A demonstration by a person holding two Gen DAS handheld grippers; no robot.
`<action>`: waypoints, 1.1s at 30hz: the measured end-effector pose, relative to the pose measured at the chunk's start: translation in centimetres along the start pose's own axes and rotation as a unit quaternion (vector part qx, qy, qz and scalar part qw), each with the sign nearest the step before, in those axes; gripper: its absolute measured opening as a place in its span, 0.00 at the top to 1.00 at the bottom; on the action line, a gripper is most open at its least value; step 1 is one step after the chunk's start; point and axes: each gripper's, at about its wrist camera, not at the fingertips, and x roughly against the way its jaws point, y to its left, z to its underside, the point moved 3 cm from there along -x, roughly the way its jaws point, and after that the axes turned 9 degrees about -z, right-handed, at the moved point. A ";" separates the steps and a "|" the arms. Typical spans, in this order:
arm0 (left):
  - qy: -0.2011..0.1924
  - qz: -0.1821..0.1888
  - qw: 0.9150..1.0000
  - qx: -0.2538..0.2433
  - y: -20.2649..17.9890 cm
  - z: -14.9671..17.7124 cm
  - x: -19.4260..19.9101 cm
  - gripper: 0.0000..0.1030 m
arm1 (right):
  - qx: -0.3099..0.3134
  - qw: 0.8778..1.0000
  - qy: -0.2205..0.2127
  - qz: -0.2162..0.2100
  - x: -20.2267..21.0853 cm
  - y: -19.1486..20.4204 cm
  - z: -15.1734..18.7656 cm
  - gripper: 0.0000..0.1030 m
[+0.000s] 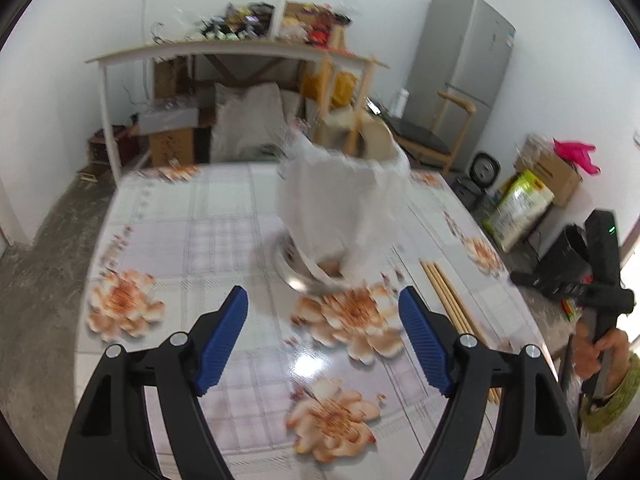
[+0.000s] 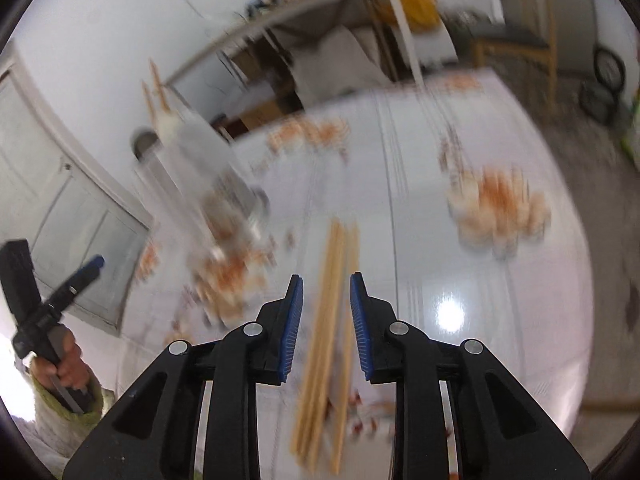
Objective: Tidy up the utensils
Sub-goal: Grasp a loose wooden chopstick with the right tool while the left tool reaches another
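The right claw (image 2: 326, 284) is hovering low over the bench (image 2: 460, 400) with its jaws parted and gripping nothing. A bundle of wooden chopsticks (image 2: 328, 340) is lying flat on the bench directly between and below the two blue pads, its long axis running from 6 o'clock to 12 o'clock in the right wrist view, in line with the fingers. The pads are standing to either side of the bundle without touching it, so a straight descent and squeeze looks sufficient. The left claw (image 1: 323, 302) is also standing wide open and empty, pointing toward a blurred white holder (image 1: 344, 200) resting on a metal dish (image 1: 304, 276) at 12 o'clock. From the left claw the chopsticks (image 1: 448, 300) are lying at 3 o'clock, well apart, making the right claw the nearer one. Motion blur is obscuring finer detail.
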 end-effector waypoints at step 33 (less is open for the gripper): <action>0.084 0.066 0.987 -0.123 -13.7 3.8 -9.2 0.27 | -0.003 0.998 0.015 0.068 -3.0 -3.6 4.7 0.96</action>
